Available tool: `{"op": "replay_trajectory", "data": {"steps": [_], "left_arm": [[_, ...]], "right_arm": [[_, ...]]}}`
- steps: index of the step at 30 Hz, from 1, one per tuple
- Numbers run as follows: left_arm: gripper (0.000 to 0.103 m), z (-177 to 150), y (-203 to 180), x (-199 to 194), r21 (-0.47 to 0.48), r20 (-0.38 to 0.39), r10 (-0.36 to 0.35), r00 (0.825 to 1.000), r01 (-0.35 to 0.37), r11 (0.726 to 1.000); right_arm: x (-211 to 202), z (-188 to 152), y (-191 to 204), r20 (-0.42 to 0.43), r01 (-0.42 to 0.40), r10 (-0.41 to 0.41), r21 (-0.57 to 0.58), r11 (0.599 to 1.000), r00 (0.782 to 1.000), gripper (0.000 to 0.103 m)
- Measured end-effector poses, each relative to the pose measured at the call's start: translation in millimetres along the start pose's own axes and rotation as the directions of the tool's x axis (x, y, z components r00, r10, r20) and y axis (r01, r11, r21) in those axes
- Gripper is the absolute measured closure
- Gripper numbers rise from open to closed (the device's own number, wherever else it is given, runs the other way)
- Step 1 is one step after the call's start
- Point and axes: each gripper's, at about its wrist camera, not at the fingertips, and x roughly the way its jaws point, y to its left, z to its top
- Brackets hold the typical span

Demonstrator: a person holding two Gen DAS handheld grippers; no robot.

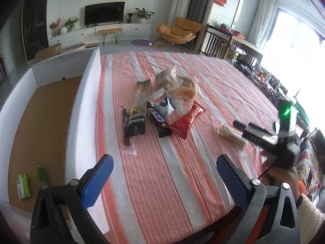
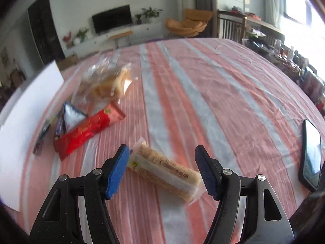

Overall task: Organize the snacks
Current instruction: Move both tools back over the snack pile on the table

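Striped pink-and-grey cloth covers the worktop (image 2: 203,93); behind it is a living room with a television and an orange chair.

Key relation: the cracker pack (image 2: 165,172) lies flat on the cloth at lower centre of the right wrist view, directly between the fingers of the right gripper (image 2: 164,170). Its long axis runs diagonally, from upper left to lower right of that frame, so it sits skewed to the closing line, not square across it. The right gripper stands wide open and holds nothing; the left finger pad appears just beside the pack's upper end, the right pad near its lower end. Actual contact cannot be confirmed.

The left gripper (image 1: 164,181) is also wide open and empty, at the bottom of its frame, well apart from the pack. The right gripper is judged the nearer one for this pick.

Count, left wrist view:
- One snack pile (image 1: 160,103) at frame centre, roughly eight packets; overlap prevents an exact count.
- One red packet (image 1: 187,120) at its right edge.
- One white-walled box (image 1: 50,118) at frame left, holding two green items (image 1: 23,186).
- One phone (image 2: 310,152), right edge of the right wrist view.
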Motion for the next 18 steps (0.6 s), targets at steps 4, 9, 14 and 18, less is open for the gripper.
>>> {"op": "replay_trajectory", "data": {"steps": [4, 9, 14, 18], "left_arm": [[0.002, -8.8, -17.0, 53.7, 0.033, -0.135, -0.020, 0.991, 0.025, 0.999], [0.002, -18.6, -28.8, 102.8, 0.094, -0.206, 0.044, 0.978, -0.025, 0.995], [0.002, -24.1, -32.2, 124.0, 0.131, -0.219, 0.094, 0.971, -0.067, 0.989], [0.000, -25.1, -35.0, 127.7, 0.154, -0.201, 0.116, 0.973, -0.086, 0.984]], "right_arm": [[-12.7, -11.1, -20.9, -0.025, -0.040, 0.044, 0.150, 0.988, 0.999, 0.032], [-12.9, -41.2, -22.0, -0.140, -0.044, 0.088, 0.289, 0.956, 0.986, 0.032], [-14.8, -46.6, -8.0, -0.158, 0.010, 0.024, 0.212, 0.977, 0.987, 0.032], [-8.8, -50.1, -9.0, -0.190, 0.023, 0.016, 0.203, 0.979, 0.982, 0.032]]}}
